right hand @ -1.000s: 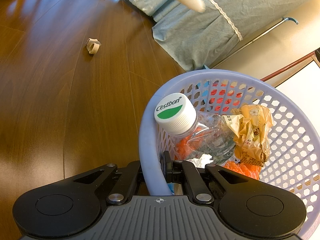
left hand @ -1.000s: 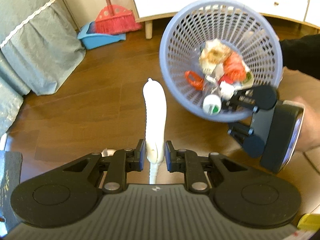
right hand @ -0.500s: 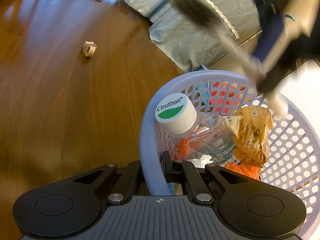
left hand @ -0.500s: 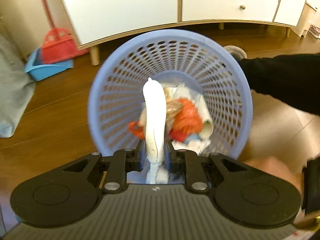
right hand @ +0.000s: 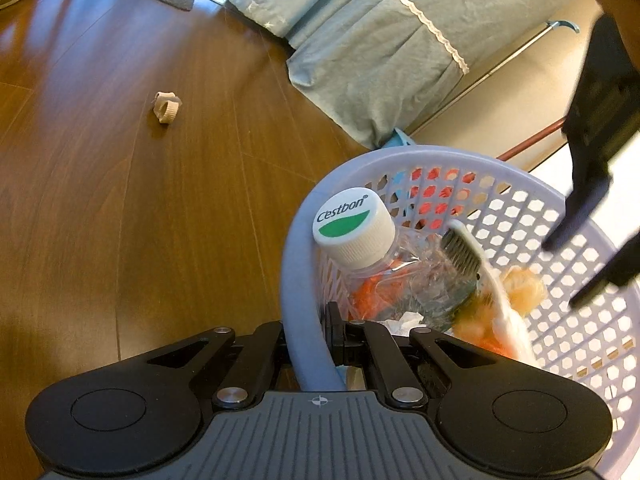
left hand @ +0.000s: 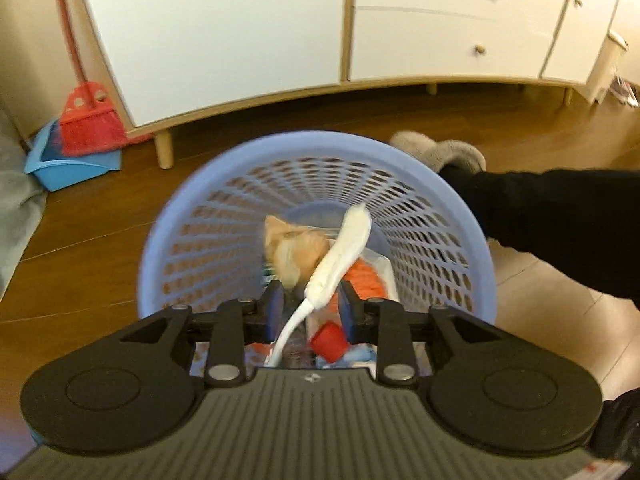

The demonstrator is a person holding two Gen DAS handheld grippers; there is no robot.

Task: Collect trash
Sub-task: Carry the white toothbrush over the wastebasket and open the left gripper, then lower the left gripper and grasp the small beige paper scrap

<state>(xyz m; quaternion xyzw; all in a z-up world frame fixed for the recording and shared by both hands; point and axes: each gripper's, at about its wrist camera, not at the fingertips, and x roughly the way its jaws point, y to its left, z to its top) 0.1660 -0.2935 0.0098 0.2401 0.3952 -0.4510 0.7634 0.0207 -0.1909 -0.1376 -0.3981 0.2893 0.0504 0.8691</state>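
Half a second on: left gripper (left hand: pixel 311 310) now spread wide, white toothbrush (left hand: pixel 340 258) slipped free and tumbling bristle-end first into the blue basket (left hand: pixel 160 240), landing against the Cestbon bottle (right hand: pixel 360 240). Right gripper (right hand: pixel 306 344) clamped on the basket rim. Drop step about finished. Next, probably: withdraw left, then reach for the beige scrap (right hand: pixel 166 108) lying well apart on the floor (right hand: pixel 120 200).

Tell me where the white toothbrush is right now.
In both wrist views the white toothbrush lies tilted inside the blue basket, between the open left gripper fingers, beside the plastic bottle.
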